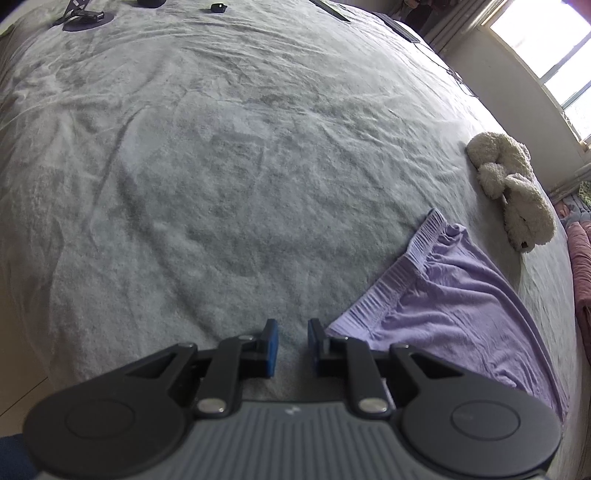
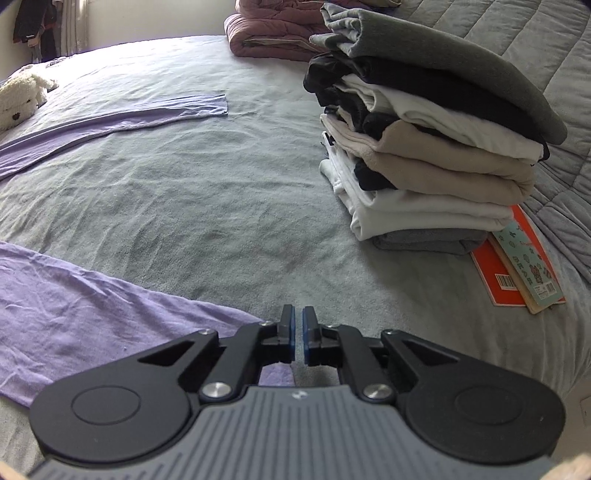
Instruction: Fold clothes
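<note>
Lilac trousers lie flat on the grey bed cover. In the left wrist view their ribbed waistband end (image 1: 443, 295) lies at the lower right. My left gripper (image 1: 292, 328) is open and empty, just left of the waistband corner, over bare cover. In the right wrist view one lilac leg (image 2: 92, 325) lies at the lower left and the other leg (image 2: 122, 120) stretches across the back left. My right gripper (image 2: 298, 314) is nearly shut with a thin gap, holds nothing, and sits at the near leg's right edge.
A tall stack of folded clothes (image 2: 424, 147) stands at the right, with books (image 2: 524, 266) under its corner. A folded pink blanket (image 2: 273, 37) lies behind. A white plush toy (image 1: 513, 188) lies near the bed's right edge. Dark gadgets (image 1: 85, 16) sit at the far side.
</note>
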### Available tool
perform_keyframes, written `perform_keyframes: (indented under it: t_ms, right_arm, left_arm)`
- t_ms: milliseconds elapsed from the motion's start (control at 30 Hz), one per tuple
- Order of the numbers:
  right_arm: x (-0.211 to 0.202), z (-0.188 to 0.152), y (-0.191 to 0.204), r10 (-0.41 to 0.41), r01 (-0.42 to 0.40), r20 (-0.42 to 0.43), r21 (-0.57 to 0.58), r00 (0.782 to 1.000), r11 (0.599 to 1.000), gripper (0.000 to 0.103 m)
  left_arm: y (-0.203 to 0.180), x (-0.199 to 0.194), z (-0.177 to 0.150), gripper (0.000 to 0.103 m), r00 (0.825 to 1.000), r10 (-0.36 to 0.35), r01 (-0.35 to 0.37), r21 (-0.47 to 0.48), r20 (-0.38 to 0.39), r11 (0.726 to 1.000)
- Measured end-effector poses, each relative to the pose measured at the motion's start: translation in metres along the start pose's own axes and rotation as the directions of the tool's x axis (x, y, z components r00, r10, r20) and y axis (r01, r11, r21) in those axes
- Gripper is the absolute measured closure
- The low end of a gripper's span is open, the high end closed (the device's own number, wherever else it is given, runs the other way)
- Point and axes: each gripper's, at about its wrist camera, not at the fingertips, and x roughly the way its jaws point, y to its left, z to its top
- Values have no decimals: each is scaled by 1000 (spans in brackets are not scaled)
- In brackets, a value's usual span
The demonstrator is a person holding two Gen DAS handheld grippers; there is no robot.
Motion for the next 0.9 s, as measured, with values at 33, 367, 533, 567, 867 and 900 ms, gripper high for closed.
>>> perform_keyframes:
  t_ms: [33,367,533,567,867,900]
  right_arm:
    - [-1,0,1,-2,2,3,1,1000,1000,93]
    - [-9,-1,19,12,-11,26,-39,1000,999,88]
    - [-12,-2,29,28,-26,40,-52,999,998,80]
    - [-13,-2,30,34,-32,40,-52,999,998,79]
    - [-16,-4,38,46,-43,46,-64,998,997,78]
    - [-16,-5,38,45,-42,46,-63,998,997,78]
  left_arm:
    - [0,0,0,86,1000,-3,3,1,-1,1000]
    - [-10,9,-14,80,983,-160,157,-38,-90,987]
    - [-7,12,-13,79,986,-154,150,-69,-70,986]
    - [-8,12,-13,80,987,-146,142,-60,-66,988]
    - [-14,-1,-12,96,998,-52,51,36,37,998]
    - [-14,0,-13,96,998,-44,43,36,34,998]
